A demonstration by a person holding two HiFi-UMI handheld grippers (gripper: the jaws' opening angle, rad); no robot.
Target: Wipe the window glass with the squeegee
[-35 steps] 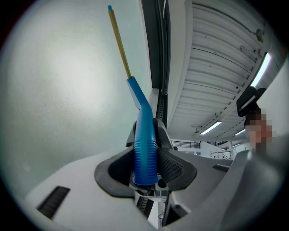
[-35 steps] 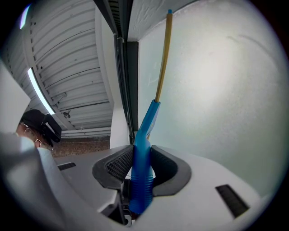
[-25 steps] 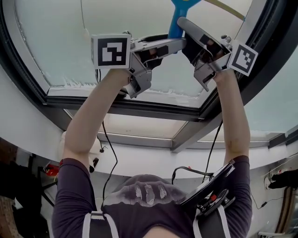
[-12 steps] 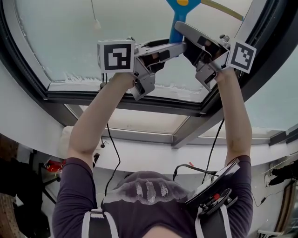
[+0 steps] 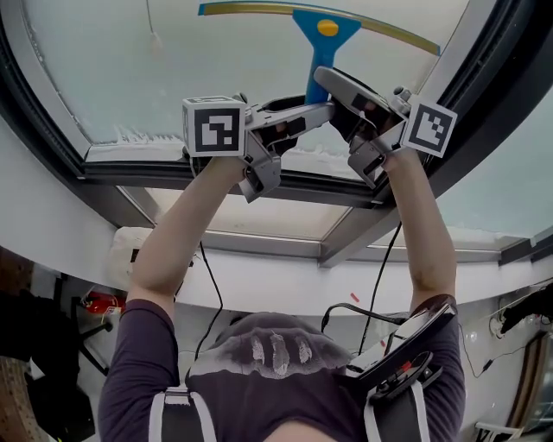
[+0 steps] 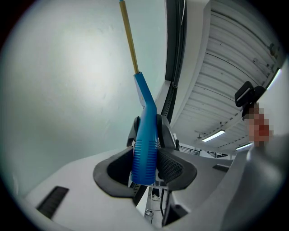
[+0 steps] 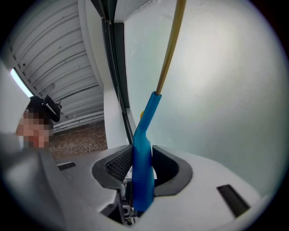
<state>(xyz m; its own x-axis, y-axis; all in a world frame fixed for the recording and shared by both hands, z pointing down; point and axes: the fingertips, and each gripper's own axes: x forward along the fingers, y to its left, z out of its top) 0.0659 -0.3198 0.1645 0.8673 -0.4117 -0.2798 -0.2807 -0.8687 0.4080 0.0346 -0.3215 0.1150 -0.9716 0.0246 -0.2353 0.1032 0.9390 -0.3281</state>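
A squeegee with a blue handle (image 5: 318, 53) and a long yellow-edged blade (image 5: 259, 9) lies against the window glass (image 5: 95, 69) near the top of the head view. Both grippers are raised to it, side by side. My left gripper (image 5: 304, 110) is shut on the handle from the left and my right gripper (image 5: 344, 93) is shut on it from the right. The left gripper view has the ribbed handle (image 6: 145, 149) pinched between the pads of that gripper (image 6: 146, 159), the blade (image 6: 128, 38) running up the pane. In the right gripper view the handle (image 7: 143, 155) sits clamped in that gripper (image 7: 142, 169), below the blade (image 7: 170, 47).
A dark window frame (image 5: 216, 183) borders the pane below, and a slanted dark bar (image 5: 488, 95) borders it at the right. White residue (image 5: 138, 136) lines the pane's lower edge. Another pane (image 5: 259, 229) lies beneath the frame. Cables (image 5: 207, 285) hang from my arms.
Both grippers have drawn the squeegee down the glass toward the frame. The blade, cut off by the picture's top edge before, now shows in full.
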